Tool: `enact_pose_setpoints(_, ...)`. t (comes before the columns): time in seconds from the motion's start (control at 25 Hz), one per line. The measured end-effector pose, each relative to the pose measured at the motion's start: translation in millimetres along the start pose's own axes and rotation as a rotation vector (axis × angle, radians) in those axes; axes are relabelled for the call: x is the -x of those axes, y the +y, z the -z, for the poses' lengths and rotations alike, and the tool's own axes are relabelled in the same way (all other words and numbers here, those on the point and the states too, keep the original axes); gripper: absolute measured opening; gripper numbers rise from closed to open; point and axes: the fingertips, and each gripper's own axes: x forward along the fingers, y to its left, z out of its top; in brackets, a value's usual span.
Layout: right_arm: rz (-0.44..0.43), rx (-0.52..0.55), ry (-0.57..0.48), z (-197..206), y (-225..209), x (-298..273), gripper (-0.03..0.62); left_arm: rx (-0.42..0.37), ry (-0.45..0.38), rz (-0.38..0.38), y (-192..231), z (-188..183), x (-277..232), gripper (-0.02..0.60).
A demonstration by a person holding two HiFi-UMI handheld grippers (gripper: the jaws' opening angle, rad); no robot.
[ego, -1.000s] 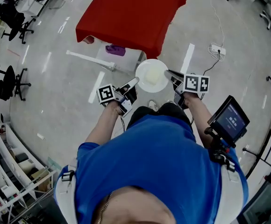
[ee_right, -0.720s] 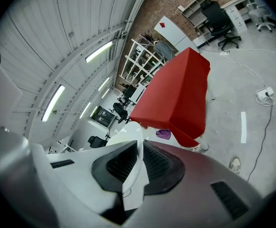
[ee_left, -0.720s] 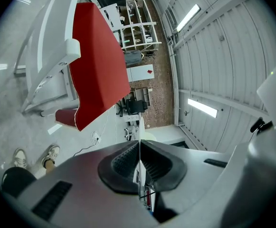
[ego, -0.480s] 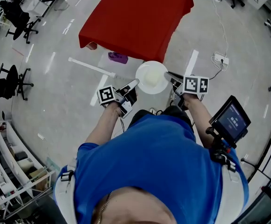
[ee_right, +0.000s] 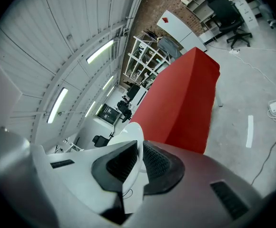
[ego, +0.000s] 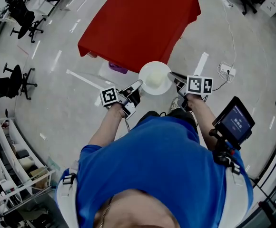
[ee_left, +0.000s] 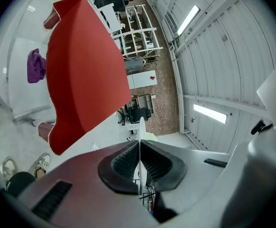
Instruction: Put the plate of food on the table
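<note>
A round white plate (ego: 155, 78) with a pale lump of food (ego: 153, 78) hangs level in front of me, at the near edge of the table with the red cloth (ego: 138, 20). My left gripper (ego: 137, 86) is shut on the plate's left rim, seen edge-on as a thin white line (ee_left: 139, 141) between the pads. My right gripper (ego: 174, 79) is shut on the right rim (ee_right: 134, 148). The red table (ee_left: 83, 80) fills the left gripper view and stands ahead in the right gripper view (ee_right: 181, 106).
A purple object (ego: 117, 68) lies on a white panel under the table's near side. Office chairs (ego: 14, 82) stand far left, white shelving (ego: 9, 165) at lower left. A power strip with cable (ego: 227, 69) lies on the floor to the right. A small screen (ego: 234, 121) sits at my right arm.
I have moved toward the red table with the plate held in both grippers; the table's near edge now lies right at the plate. The grip is unchanged.
</note>
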Motion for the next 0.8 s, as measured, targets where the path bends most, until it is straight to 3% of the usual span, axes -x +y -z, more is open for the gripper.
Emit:
enact_pose_setpoints(0.16,-0.018,-0.006,0.020,-76,-56,17,0.021,0.023,-0.024,-0.013,-10,-18,-92,0.014)
enact_pose_setpoints(0.24,-0.025,-0.008,0.029,-92,-70,21,0.021,0.026,-0.036,-0.026,-7,-21,-112,0.014)
enact_pose_setpoints(0.8,-0.032,0.013,0.045,-93,-69,18,0.021,0.023,-0.060,-0.008,-11,-21,-112,0.014)
